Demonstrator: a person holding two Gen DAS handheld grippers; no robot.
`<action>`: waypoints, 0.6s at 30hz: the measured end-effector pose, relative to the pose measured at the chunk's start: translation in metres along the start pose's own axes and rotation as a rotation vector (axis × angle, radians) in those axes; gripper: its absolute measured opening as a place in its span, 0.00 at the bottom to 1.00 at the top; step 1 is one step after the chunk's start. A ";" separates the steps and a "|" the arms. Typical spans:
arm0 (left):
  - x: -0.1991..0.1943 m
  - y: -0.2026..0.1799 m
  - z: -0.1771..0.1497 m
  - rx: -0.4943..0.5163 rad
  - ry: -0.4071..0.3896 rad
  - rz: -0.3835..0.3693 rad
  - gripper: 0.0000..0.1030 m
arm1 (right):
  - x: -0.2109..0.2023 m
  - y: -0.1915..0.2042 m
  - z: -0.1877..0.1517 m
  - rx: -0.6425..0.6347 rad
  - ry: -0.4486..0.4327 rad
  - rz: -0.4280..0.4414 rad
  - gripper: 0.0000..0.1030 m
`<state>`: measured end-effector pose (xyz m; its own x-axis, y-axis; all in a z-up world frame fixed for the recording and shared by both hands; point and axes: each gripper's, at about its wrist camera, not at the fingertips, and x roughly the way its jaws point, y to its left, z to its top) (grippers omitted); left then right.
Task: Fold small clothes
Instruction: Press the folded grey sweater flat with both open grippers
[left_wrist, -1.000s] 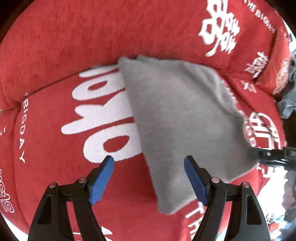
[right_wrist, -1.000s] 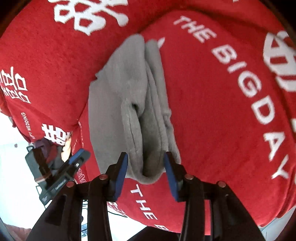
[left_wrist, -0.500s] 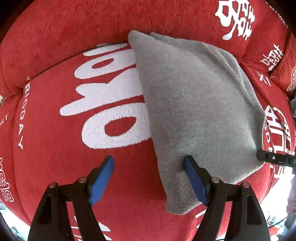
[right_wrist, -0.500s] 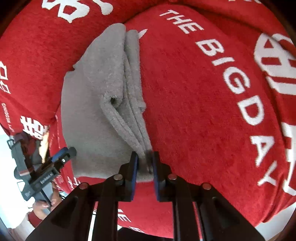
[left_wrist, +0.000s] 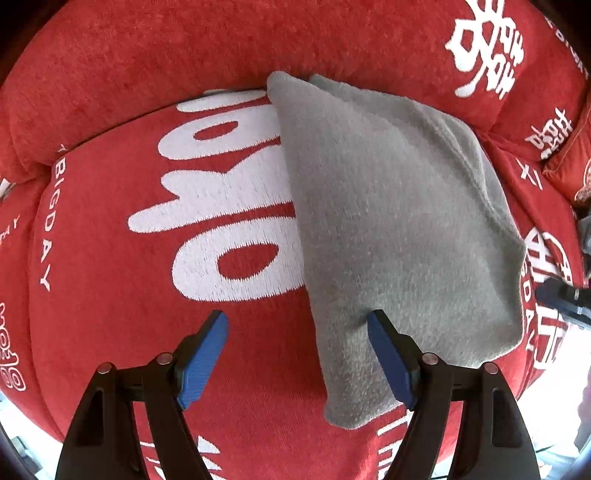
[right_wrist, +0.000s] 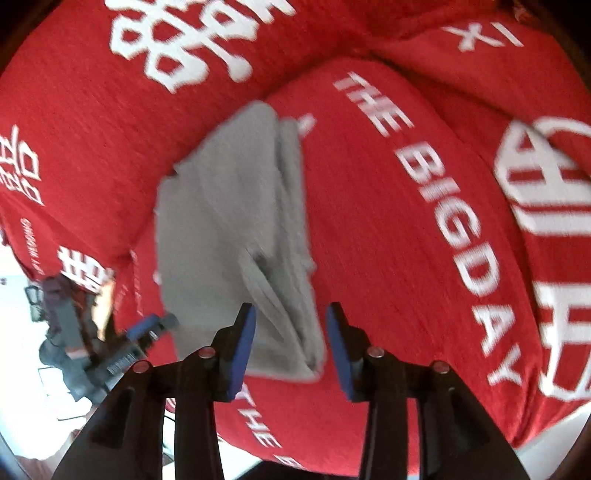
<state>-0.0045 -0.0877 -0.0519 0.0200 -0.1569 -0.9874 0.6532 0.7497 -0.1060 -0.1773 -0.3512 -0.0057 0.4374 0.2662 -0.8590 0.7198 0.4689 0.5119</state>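
Observation:
A folded grey garment (left_wrist: 399, 229) lies on a red sofa seat cushion (left_wrist: 110, 258) with white lettering. My left gripper (left_wrist: 299, 354) is open above the garment's near left edge, its right finger touching the cloth. In the right wrist view the garment (right_wrist: 236, 229) shows its stacked folded layers. My right gripper (right_wrist: 291, 343) is open, its fingers on either side of the garment's near corner. The right gripper also shows at the right edge of the left wrist view (left_wrist: 565, 299), and the left gripper at the lower left of the right wrist view (right_wrist: 147, 328).
The red sofa backrest (left_wrist: 221, 48) rises right behind the garment. The cushion's front edge (right_wrist: 332, 454) drops off just below my right gripper. A red pillow (left_wrist: 576, 170) sits at the far right.
My right gripper was shut on the garment's folded corner half a second ago and has now opened and let it go. The right wrist view is blurred by motion. The left gripper stayed open.

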 end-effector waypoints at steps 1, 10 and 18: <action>0.000 0.001 0.002 -0.008 -0.001 -0.005 0.76 | 0.003 0.003 0.009 0.002 -0.006 0.007 0.46; -0.005 0.008 0.016 -0.035 -0.014 -0.019 0.76 | 0.063 0.001 0.079 0.077 0.059 0.049 0.21; 0.005 0.016 0.023 -0.085 0.007 -0.058 0.76 | 0.065 0.008 0.077 -0.092 0.077 -0.114 0.13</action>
<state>0.0232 -0.0915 -0.0555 -0.0214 -0.1978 -0.9800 0.5866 0.7913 -0.1725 -0.1016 -0.3955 -0.0562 0.3103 0.2689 -0.9118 0.7084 0.5742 0.4104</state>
